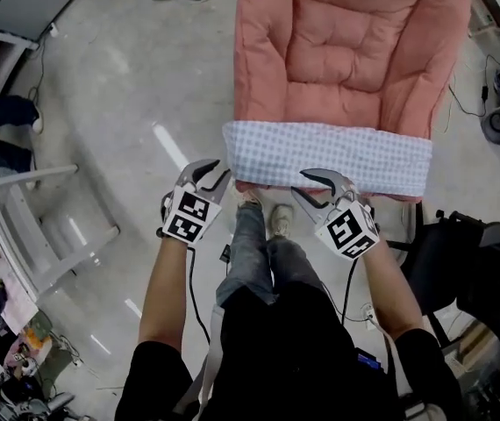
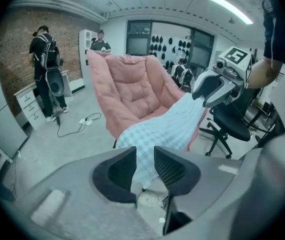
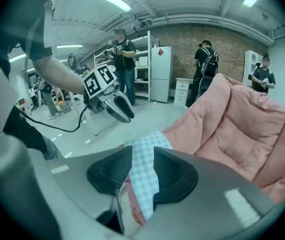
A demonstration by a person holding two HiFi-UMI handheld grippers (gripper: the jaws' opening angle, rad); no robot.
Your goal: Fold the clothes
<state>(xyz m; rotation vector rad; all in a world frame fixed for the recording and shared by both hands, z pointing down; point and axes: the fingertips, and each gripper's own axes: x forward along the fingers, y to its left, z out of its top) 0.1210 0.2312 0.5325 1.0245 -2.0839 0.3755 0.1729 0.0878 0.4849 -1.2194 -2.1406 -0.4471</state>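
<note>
Left tongs (image 1: 222,170): released, jaws a little apart, nothing pinched. The checked cloth (image 1: 329,152) shows through the gap, but the pads do not press on it. Right tongs (image 1: 298,182): also released, with the cloth's near hem seen between the jaws, ungripped.

Location: the cloth lies as a long band across the front lip of the pink chair (image 1: 338,51), at my 12 o'clock. My left tongs sit just off its 7 o'clock corner. My right tongs are at the near hem, around 6 o'clock, well short of the 5 o'clock corner.

Assessment: in my judgement the fold is part done, with at least one more turn to make.

Recommendation for the next grip: I should shift the right tongs towards the 5 o'clock corner so both ends are taken evenly. Each bite should catch every layer at the hem and keep the pads clear of the chair padding beneath. Lift both hands level, carry towards 12 o'clock, and match the edges before letting go.

Risk: an uneven bite would likely skew the band.
</note>
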